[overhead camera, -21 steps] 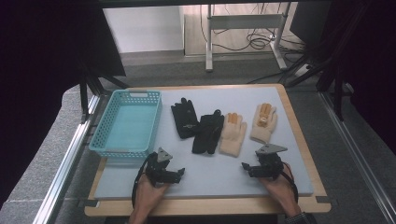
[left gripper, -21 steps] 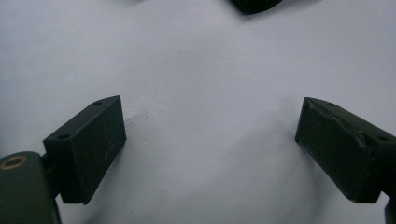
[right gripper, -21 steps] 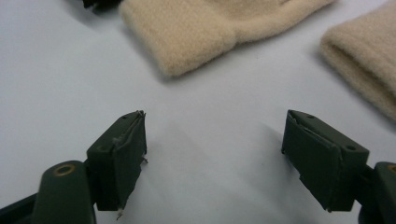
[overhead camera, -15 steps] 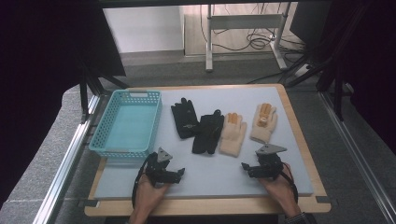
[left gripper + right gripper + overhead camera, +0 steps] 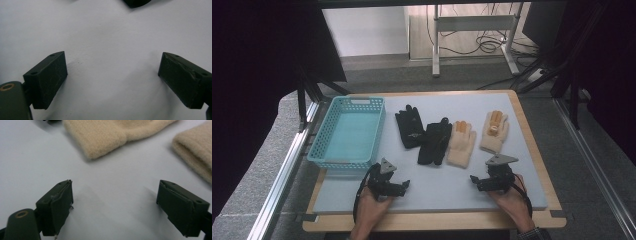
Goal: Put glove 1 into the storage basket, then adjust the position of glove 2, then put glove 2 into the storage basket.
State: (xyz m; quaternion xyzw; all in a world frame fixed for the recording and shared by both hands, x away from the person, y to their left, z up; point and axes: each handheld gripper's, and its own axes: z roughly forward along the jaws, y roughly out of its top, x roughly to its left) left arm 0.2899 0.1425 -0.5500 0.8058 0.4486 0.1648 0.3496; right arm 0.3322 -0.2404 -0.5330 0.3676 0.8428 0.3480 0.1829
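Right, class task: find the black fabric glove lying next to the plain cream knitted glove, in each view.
High view: black glove mid-table, just left of the cream glove.
Left gripper view: its dark cuff at the top edge.
Right gripper view: a dark sliver at the top left, probably its cuff.
Shared landmark: the pale grey mat.

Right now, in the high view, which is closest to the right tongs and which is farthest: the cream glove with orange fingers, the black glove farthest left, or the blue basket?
From the right tongs:
1. Cream glove with orange fingers, just beyond them, on the right.
2. Black glove farthest left, mid-table, next to the basket.
3. Blue basket, at the left edge.
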